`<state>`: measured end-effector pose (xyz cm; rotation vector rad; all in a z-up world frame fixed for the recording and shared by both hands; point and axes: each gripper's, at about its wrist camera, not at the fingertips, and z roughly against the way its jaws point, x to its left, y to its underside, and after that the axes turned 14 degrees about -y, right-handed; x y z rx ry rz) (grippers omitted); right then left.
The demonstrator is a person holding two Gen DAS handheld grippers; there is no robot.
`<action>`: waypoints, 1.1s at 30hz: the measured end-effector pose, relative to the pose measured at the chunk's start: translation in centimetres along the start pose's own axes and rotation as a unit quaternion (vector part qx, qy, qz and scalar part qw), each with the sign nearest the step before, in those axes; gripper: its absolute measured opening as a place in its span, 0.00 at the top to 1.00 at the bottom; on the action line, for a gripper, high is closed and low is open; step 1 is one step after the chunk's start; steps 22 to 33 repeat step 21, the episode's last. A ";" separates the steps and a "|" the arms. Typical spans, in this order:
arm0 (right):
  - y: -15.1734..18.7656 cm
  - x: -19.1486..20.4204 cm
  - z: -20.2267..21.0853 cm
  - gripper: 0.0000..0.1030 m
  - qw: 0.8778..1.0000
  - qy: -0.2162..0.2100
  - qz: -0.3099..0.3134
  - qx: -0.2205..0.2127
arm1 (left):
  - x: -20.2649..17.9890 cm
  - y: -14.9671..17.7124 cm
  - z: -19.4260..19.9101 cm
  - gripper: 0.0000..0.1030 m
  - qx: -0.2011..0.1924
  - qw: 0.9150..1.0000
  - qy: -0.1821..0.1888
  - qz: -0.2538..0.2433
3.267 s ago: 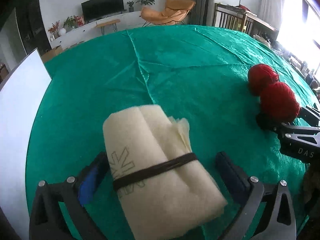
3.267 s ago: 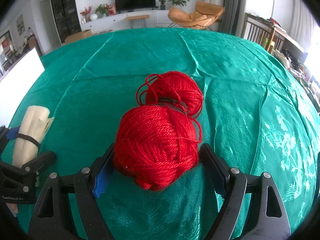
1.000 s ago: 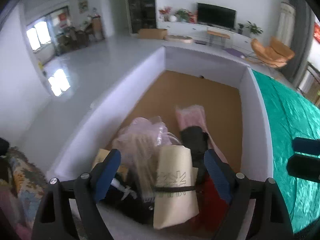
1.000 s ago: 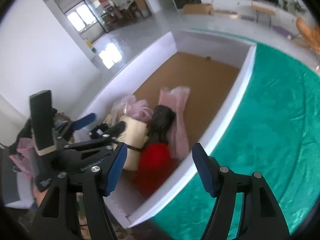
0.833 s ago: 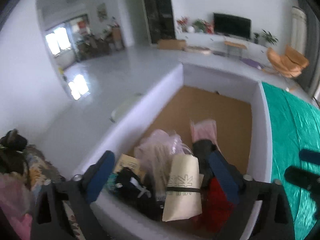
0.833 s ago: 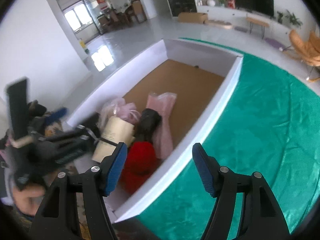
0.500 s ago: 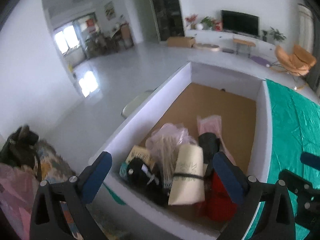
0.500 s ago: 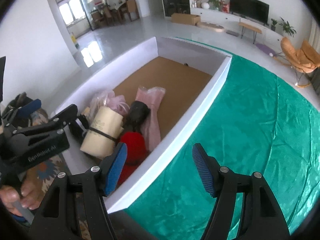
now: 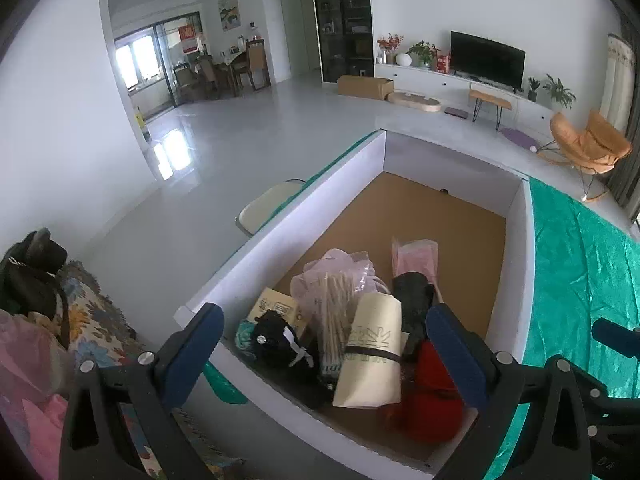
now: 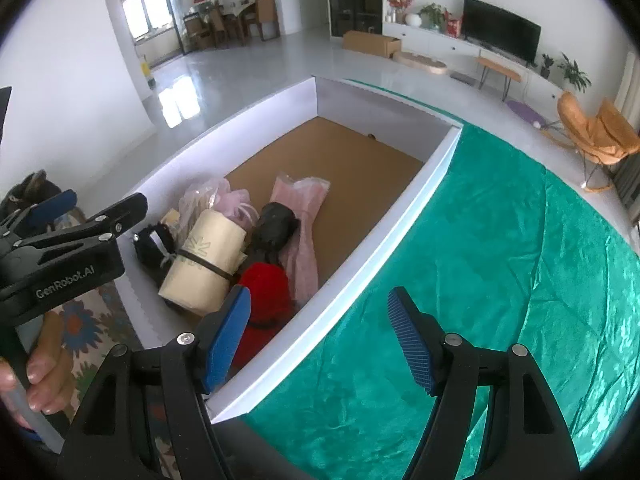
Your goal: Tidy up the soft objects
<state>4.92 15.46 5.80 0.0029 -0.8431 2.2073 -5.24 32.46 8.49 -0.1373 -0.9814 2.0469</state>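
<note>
The cream felt roll (image 9: 370, 356) with a black band lies in the white box (image 9: 516, 264), at its near end. Red yarn (image 9: 428, 396) rests beside it on the right. My left gripper (image 9: 320, 328) hangs above them, wide open and holding nothing. In the right wrist view the roll (image 10: 204, 260) and the yarn (image 10: 264, 288) lie inside the box (image 10: 360, 276). My right gripper (image 10: 318, 304) hovers over the box's near wall, its jaws opening with nothing between them. The left gripper (image 10: 100, 204) shows at the far left, held by a hand (image 10: 44, 376).
The box also holds a pink packet (image 9: 416, 256), a black item (image 9: 412, 296), a plastic bag of sticks (image 9: 336, 292) and a black plush toy (image 9: 276, 344). Green cloth (image 10: 480, 280) covers the table on the right. A floral blanket (image 9: 96, 320) lies left of the box.
Roll and yarn, held over the table earlier, now lie in the box. Within the last second the left jaws widened and rose off the roll. The right gripper drifted toward the table.
</note>
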 end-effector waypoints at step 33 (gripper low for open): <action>0.1 0.1 -0.4 0.28 1.000 -0.002 0.005 0.005 | -0.2 0.3 0.4 0.02 -0.023 1.000 -0.013 0.001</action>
